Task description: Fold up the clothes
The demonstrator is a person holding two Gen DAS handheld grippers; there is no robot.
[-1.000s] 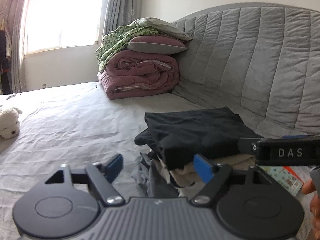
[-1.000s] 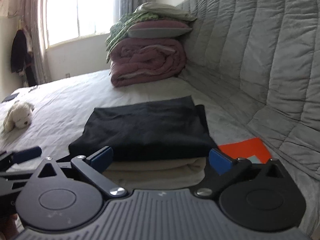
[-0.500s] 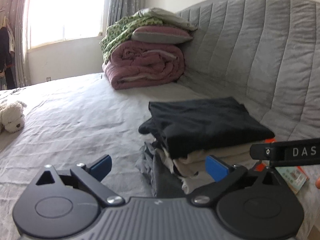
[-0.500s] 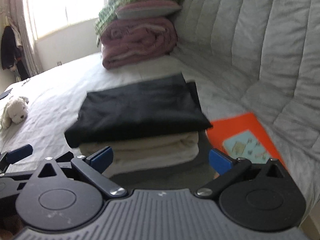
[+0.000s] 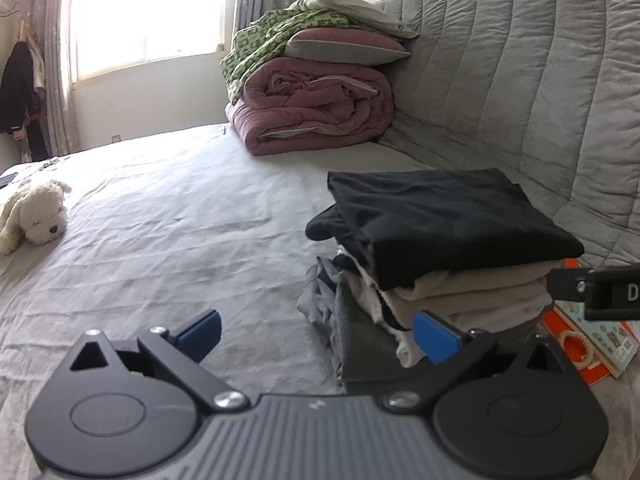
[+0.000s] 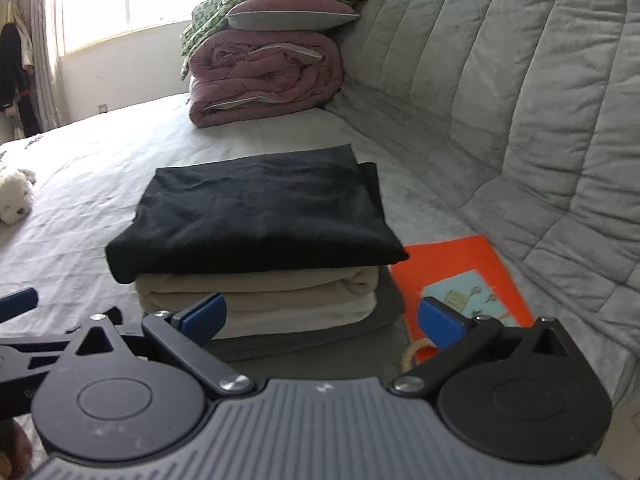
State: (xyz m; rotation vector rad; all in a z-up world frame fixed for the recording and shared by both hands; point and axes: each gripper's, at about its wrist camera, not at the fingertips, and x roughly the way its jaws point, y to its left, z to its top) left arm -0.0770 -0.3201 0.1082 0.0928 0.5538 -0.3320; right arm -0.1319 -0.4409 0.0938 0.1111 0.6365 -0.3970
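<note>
The stack of folded clothes [image 6: 256,248] sat on the bed [image 5: 160,240] near the grey padded headboard [image 6: 500,80], black garment [image 5: 440,224] on top. My left view showed its ragged side edges; my right showed neat folds and the orange book [image 6: 460,276] beside it. Open sheet lay leftward. My left hand-held gripper [image 5: 316,330] and right hand-held gripper [image 6: 322,316] stood wide apart, holding nothing.

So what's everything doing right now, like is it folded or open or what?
black garment: folded, top of the pile
cream garment: folded, under the black one
pink quilt: rolled up, pillow on top
green blanket: crumpled
toy dog: lying on the bed
orange book: shut, flat
left gripper: open, empty
right gripper: open, empty
</note>
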